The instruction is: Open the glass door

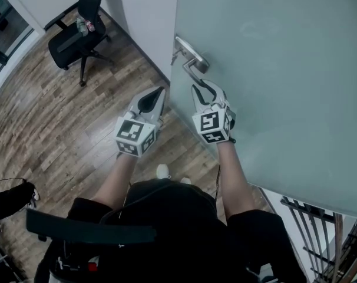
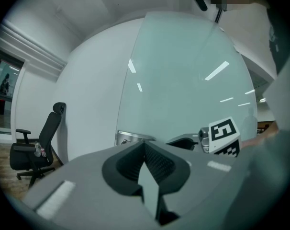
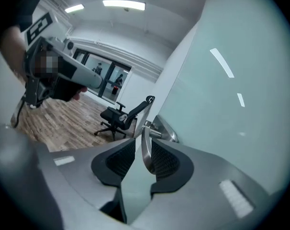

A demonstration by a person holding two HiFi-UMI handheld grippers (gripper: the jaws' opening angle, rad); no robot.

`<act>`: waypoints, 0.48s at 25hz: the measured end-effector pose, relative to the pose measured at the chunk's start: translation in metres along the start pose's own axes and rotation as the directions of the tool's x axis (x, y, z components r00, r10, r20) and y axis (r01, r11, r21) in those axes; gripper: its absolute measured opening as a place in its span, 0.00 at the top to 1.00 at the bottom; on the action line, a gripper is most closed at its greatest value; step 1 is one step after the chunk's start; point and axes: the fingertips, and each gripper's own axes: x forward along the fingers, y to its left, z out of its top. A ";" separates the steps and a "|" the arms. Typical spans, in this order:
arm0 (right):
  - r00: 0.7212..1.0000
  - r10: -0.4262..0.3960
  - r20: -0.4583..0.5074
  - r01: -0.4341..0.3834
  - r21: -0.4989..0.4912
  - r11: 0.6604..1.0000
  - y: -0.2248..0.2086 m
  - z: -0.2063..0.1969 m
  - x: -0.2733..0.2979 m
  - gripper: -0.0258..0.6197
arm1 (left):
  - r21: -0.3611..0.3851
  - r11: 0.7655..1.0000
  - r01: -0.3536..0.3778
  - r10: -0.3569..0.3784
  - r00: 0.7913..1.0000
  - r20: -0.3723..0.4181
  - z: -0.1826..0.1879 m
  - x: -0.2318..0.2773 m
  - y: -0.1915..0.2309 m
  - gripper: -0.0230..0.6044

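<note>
At far left we see a black swivel office chair [image 1: 78, 34] on the brown wood-plank floor [image 1: 55, 128]. Next comes the left gripper [image 1: 156, 94], its jaws closed together on nothing, just beside the door's edge. The brushed-metal lever handle [image 1: 196, 62] stands between the parted jaws of the right gripper [image 1: 204, 88], lying against one pad and clear of the other. The frosted pale-green glass door [image 1: 278, 69] fills the right.
</note>
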 end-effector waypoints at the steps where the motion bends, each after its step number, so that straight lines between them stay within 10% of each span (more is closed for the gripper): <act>1: 1.000 0.008 0.020 -0.009 0.035 0.999 0.002 0.005 -0.006 0.79 | 0.000 1.000 -0.003 0.003 1.000 0.003 0.001 -0.003 0.001 0.97; 12: 0.958 0.137 0.251 -0.226 0.371 0.901 0.019 0.040 -0.073 0.87 | -0.006 0.994 -0.112 0.112 0.993 0.034 0.010 -0.033 0.001 0.97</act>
